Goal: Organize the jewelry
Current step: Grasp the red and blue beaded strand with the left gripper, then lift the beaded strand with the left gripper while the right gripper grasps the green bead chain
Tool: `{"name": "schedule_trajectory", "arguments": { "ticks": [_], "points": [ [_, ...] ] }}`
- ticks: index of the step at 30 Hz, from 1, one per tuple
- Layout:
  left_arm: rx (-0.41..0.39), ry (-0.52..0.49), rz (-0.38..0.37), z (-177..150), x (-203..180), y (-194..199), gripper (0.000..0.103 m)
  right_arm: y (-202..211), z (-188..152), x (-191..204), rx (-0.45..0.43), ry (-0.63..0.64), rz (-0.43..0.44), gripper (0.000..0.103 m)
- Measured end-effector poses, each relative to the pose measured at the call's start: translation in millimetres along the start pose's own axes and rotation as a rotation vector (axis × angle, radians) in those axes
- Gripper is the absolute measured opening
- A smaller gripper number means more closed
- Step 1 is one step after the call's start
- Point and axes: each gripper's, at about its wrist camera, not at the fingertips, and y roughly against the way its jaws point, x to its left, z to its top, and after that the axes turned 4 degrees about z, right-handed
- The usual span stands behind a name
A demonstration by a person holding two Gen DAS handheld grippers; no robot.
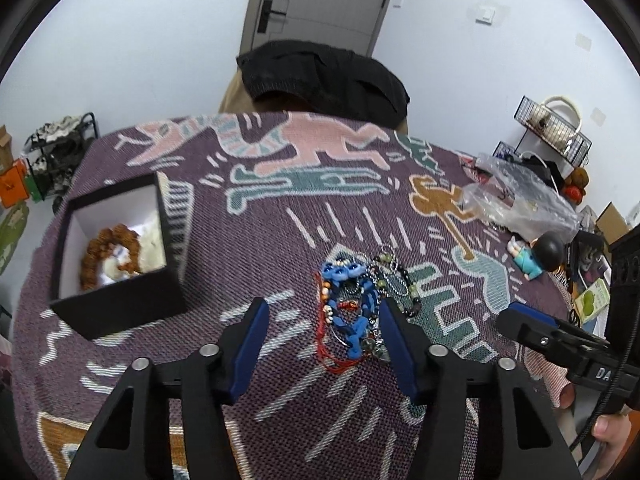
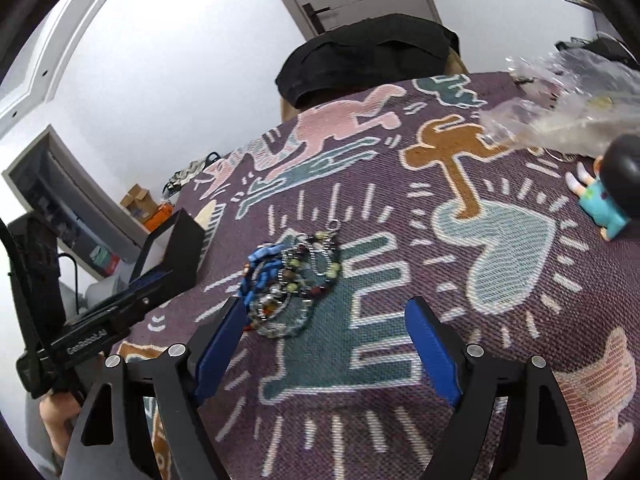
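Observation:
A tangled pile of jewelry (image 1: 356, 308), with blue beads, red cord, chains and dark beads, lies on the patterned cloth. My left gripper (image 1: 322, 312) is open just above the cloth, its right finger beside the pile's right edge. A black box (image 1: 120, 304) with a white inside sits to the left and holds a brown bead bracelet (image 1: 108, 252) and white pieces. In the right wrist view the pile (image 2: 294, 280) lies just ahead of my open right gripper (image 2: 324, 308), near its left finger; the box (image 2: 176, 248) shows at the left.
A purple patterned cloth (image 1: 280, 220) covers the table. A crumpled clear plastic bag (image 1: 516, 196) and a small doll figure (image 1: 536, 256) lie at the right. A chair with a black garment (image 1: 324, 76) stands behind the table. Wire racks and clutter sit far right.

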Motion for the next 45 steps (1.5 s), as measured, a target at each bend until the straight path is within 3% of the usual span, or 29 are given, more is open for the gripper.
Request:
{"name": "schedule_trajectory", "arguments": {
  "ticks": [5, 15, 16, 17, 19, 26, 29, 39, 45],
  "points": [
    [0.051, 0.013, 0.009, 4, -2, -25, 0.033, 0, 0, -12, -0.001, -0.035, 0.006, 0.082],
    [0.110, 0.005, 0.026, 7, -9, -58, 0.033, -8, 0, -23, 0.007, -0.080, 0.035, 0.079],
    [0.115, 0.003, 0.030, 8, -10, -62, 0.030, -11, 0, -23, 0.013, -0.085, 0.040, 0.078],
    [0.120, 0.001, 0.035, 9, -10, -64, 0.020, -14, 1, -23, 0.022, -0.090, 0.046, 0.075],
    [0.137, -0.005, 0.041, 9, -11, -69, 0.009, -22, 4, -21, 0.039, -0.092, 0.056, 0.070],
    [0.079, -0.030, 0.041, 15, -13, -51, 0.008, -59, 14, -18, 0.108, -0.106, 0.016, 0.048],
    [0.053, -0.038, 0.040, 20, -13, -41, 0.008, -69, 18, -15, 0.120, -0.107, -0.005, 0.046],
    [-0.007, -0.027, 0.032, 31, -5, -14, 0.008, -90, 26, 4, 0.149, -0.005, -0.178, 0.023],
    [-0.038, -0.029, 0.024, 35, -3, 0, 0.008, -96, 25, 16, 0.173, 0.116, -0.263, 0.019]
  ]
}}
